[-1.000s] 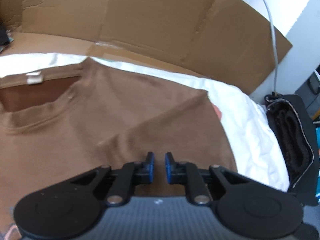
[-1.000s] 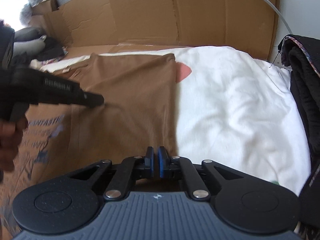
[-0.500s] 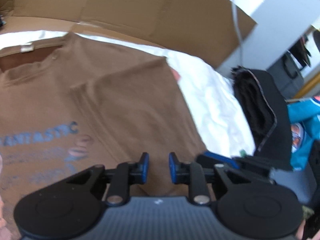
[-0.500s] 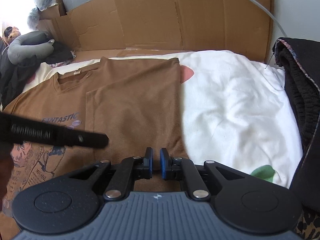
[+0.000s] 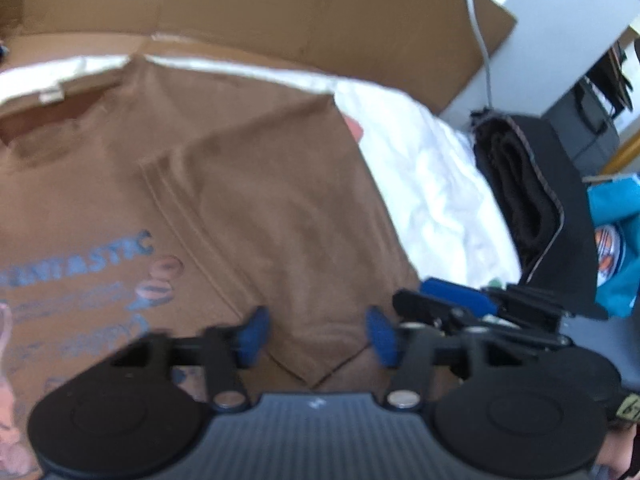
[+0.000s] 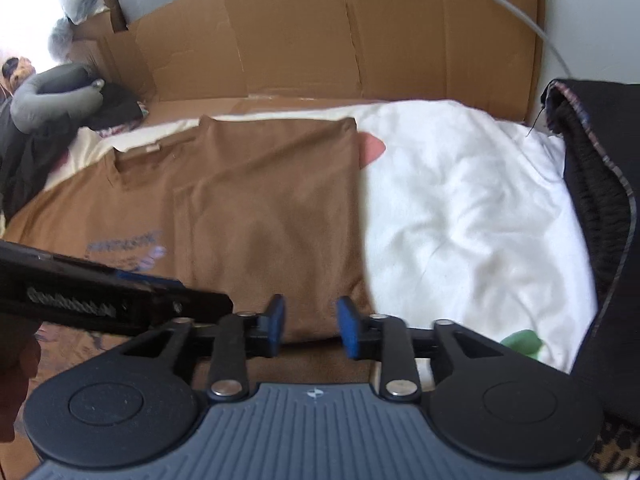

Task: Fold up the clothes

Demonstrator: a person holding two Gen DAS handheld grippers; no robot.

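Brown T-shirt (image 5: 280,208), blurred blue print (image 5: 76,256), probably "FANTASTIC".

Both grippers open, side by side, holding nothing.

My left gripper (image 5: 316,334) has its blue-padded fingers (image 5: 252,334) spread wide apart with nothing between them, pointing forward and slightly down. My right gripper (image 6: 310,326) is also parted, its blue pads (image 6: 275,324) separated by a clear gap and gripping nothing. In the left wrist view I see the right gripper's black body and a blue finger just to the right of my left fingers, close alongside. In the right wrist view the left gripper (image 6: 132,300) reaches in from the left edge, its tip just beside my right gripper's left finger. At the lower left edge I see part of the person's left hand (image 6: 16,380) wrapped around that gripper.
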